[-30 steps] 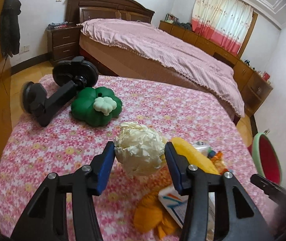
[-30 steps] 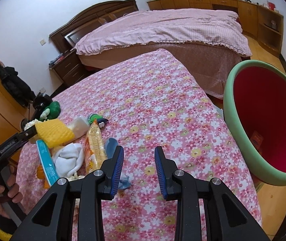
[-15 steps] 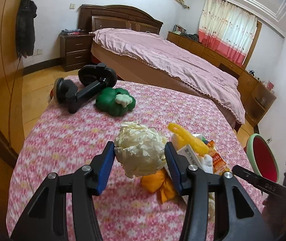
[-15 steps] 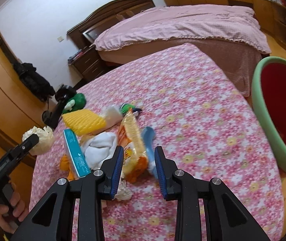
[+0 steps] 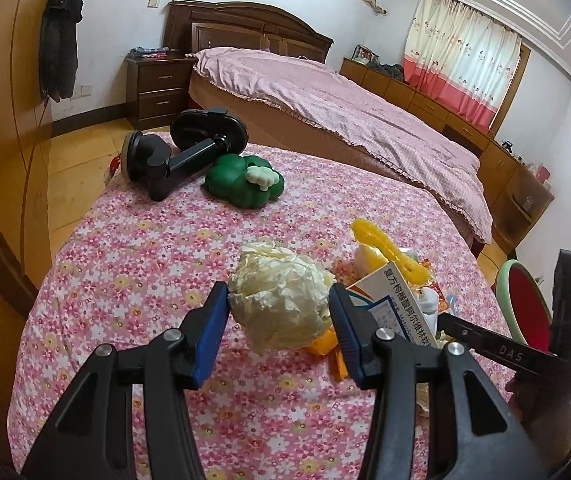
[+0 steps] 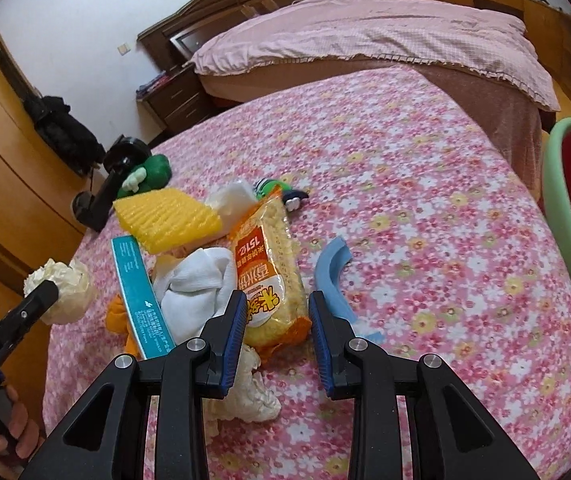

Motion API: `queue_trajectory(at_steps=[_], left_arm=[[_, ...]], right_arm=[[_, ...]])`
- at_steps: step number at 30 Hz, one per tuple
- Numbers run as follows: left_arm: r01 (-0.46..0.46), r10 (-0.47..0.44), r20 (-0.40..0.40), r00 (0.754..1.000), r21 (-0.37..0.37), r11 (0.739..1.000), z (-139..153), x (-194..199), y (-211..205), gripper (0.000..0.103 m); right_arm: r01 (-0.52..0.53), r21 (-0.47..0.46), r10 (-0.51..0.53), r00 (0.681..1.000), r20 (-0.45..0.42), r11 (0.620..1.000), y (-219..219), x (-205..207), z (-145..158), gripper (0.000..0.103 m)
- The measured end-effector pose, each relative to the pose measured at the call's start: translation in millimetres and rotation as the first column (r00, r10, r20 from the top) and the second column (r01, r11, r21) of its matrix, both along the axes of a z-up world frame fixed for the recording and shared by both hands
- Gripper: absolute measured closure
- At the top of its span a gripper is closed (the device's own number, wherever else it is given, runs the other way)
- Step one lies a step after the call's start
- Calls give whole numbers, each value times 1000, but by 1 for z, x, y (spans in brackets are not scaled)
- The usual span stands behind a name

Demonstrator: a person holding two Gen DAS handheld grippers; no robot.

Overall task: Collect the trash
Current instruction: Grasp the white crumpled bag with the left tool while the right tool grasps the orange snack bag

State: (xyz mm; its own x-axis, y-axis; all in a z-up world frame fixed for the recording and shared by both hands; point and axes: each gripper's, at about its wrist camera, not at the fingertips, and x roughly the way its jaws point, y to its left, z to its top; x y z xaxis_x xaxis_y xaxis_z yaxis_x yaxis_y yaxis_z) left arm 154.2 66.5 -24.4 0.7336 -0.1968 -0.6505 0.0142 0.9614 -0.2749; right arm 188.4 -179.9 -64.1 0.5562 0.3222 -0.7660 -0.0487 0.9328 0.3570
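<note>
My left gripper (image 5: 279, 320) is shut on a crumpled cream paper ball (image 5: 281, 300) and holds it above the flowered table; the ball also shows in the right wrist view (image 6: 61, 288). My right gripper (image 6: 275, 320) is open, its jaws on either side of the near end of an orange snack packet (image 6: 269, 264) lying in a trash pile. The pile holds a yellow foam net (image 6: 165, 216), a teal box (image 6: 141, 304), a white cloth (image 6: 197, 288) and a blue foam strip (image 6: 331, 276). A red bin with a green rim (image 6: 565, 216) stands at the table's right edge.
A black phone mount (image 5: 181, 152) and a green clover toy (image 5: 245, 182) lie at the table's far left. A small green-and-blue toy (image 6: 281, 192) lies beyond the pile. A bed (image 5: 345, 104) stands behind the table, a wooden wardrobe (image 5: 1, 120) on the left.
My left gripper has pulled back and up with the paper ball. My right gripper has swung left from the bin and moved over the pile, now straddling the snack packet.
</note>
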Motion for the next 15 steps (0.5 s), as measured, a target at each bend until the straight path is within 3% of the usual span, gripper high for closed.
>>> queue_trajectory(at_steps=[9, 15], left_arm=[[12, -12, -8, 1000, -5, 1000, -2, 0, -5, 52], [29, -29, 0, 1000, -4, 1000, 3, -6, -13, 51]], right_arm=[[-22, 31, 22, 1000, 6, 999, 8, 4, -7, 69], [0, 32, -3, 995, 97, 999, 1, -13, 10, 74]])
